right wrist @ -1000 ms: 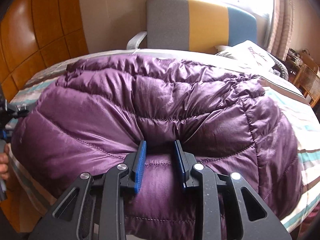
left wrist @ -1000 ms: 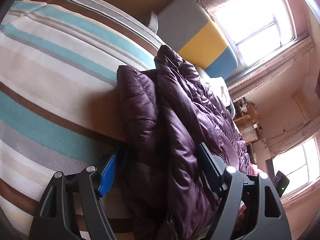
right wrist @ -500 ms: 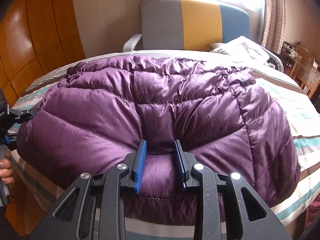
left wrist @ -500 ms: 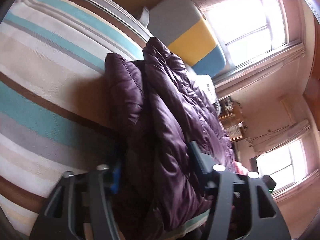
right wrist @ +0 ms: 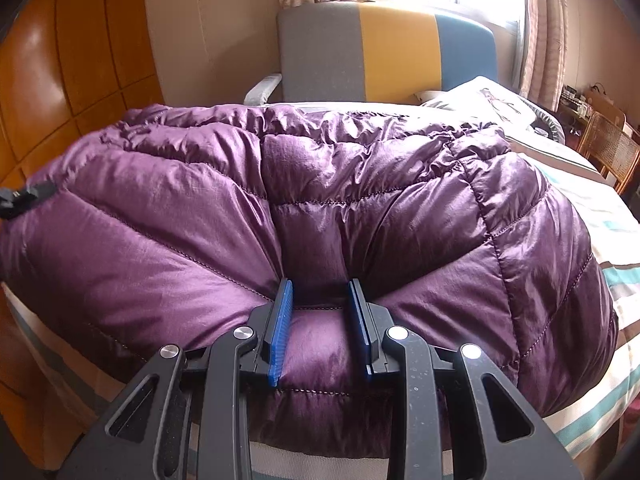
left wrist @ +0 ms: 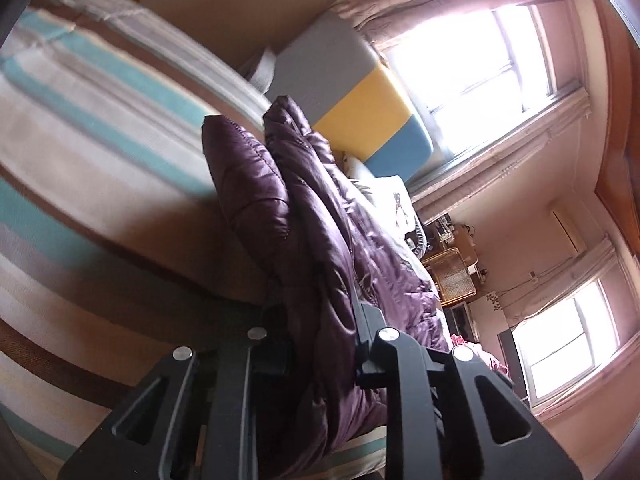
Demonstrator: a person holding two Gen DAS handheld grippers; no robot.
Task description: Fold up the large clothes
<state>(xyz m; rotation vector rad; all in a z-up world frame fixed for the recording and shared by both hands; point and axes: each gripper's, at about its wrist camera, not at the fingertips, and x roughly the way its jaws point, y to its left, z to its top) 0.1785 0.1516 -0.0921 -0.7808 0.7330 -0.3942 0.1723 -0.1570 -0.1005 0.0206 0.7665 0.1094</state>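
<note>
Both grippers clamped on the purple down jacket, which lies on the striped bed.
Left wrist view: left gripper (left wrist: 320, 336) pinches a thick fold of the jacket (left wrist: 316, 216) at its near edge; fabric bunches between the jaws, pads hidden. Striped bedspread (left wrist: 88, 152) on the left, grey-yellow-blue chair (left wrist: 360, 104) far behind. Right wrist view: right gripper (right wrist: 320, 332) has its blue pads (right wrist: 280, 332) squeezing a ridge of the jacket (right wrist: 360, 200) at the near hem. Jacket spreads wide across the bedspread (right wrist: 612, 280); chair (right wrist: 384, 52) at far side, pillow (right wrist: 492, 100) far right.
</note>
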